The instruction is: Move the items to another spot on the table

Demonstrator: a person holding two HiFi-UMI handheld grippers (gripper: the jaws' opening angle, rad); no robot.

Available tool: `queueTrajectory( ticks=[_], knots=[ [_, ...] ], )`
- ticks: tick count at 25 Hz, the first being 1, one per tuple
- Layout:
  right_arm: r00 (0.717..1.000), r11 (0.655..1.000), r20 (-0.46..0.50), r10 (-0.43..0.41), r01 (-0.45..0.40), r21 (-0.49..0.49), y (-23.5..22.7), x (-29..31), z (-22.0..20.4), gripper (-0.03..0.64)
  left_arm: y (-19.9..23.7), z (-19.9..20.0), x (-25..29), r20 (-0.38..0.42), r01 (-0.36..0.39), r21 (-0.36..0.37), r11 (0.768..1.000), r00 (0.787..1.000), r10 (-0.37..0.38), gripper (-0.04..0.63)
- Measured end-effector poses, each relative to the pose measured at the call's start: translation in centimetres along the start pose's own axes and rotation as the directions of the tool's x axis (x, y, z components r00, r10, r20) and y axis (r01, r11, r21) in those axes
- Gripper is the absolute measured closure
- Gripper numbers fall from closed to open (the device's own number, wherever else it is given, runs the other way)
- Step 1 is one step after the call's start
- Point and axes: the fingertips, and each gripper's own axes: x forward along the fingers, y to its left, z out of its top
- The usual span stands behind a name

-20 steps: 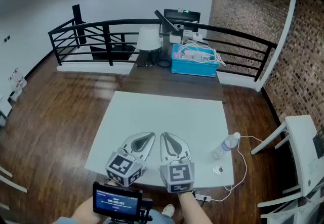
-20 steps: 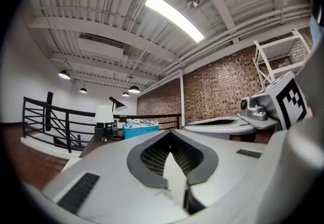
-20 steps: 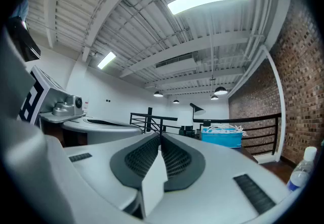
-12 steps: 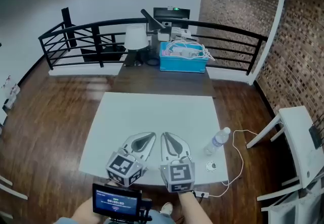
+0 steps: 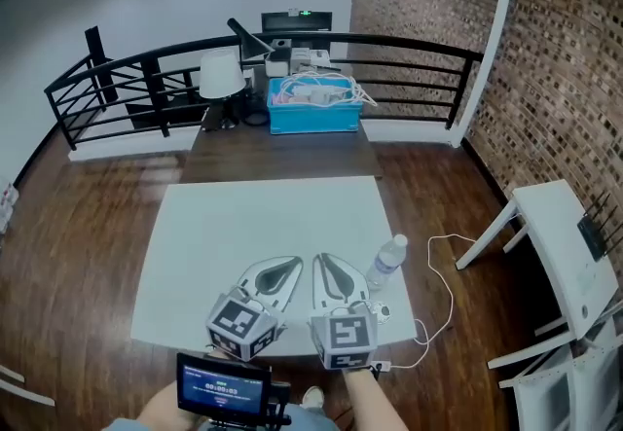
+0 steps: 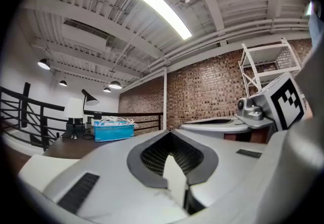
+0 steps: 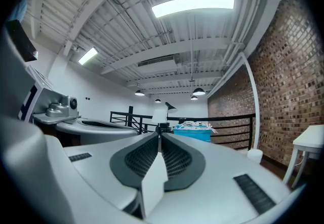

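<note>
Bottle (image 5: 387, 262) of water stands upright near the right edge of the white table (image 5: 253, 225), just to the right of the right gripper (image 5: 324, 266) and apart from it. A small round thing (image 5: 381, 310), too small to name, lies on the table closer to the near right corner.

Both tools hang level over the near part of the table, side by side. The left gripper (image 5: 289, 267) has its jaws pressed together with nothing between them. The right gripper is clenched the same way and is also empty.

I judge that the moving has not yet begun: nothing is held, and both items sit on the right side of the table. The step in hand looks like the approach to the first pick.

The next move calls for the right gripper to spread its jaws, swing right to the bottle and close around its body. It would then carry the bottle to a bare part of the table; the left and far parts offer plenty of room. The bottle is tall and narrow, so I expect a sideways knock from a jaw could topple it.
</note>
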Motion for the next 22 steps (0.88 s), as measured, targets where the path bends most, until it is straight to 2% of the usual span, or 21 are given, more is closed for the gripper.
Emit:
queueTrajectory(
  ticks=[8,10,14,17,22],
  knots=[
    [0.996,0.996,-0.006,-0.088,0.088,-0.004,-5.4,-3.0,-0.5,0.585,-4.5,0.2,3.9,0.002,0.077,-0.009,0.997,0.997,-0.077,0.594],
    [0.994,0.994,-0.012,-0.107,0.107,0.0,-6.6,-3.6,-0.8,0.527,-5.6,0.1,4.9,0.001,0.099,-0.009,0.995,0.995,-0.099,0.594],
    [0.989,0.989,-0.019,-0.148,0.148,0.001,-8.9,-4.7,-1.1,0.518,-7.9,-0.2,6.5,-0.006,0.144,-0.003,0.99,0.99,-0.144,0.594],
    [0.985,0.985,-0.027,-0.173,0.173,0.006,-10.4,-5.7,-1.7,0.467,-9.0,-0.4,7.3,-0.008,0.16,-0.003,0.987,0.987,-0.16,0.594],
    [0.979,0.98,-0.051,-0.199,0.2,0.018,-12.0,-6.2,-3.2,0.428,-9.7,-1.1,8.5,-0.016,0.175,-0.002,0.985,0.985,-0.175,0.594]
  ],
)
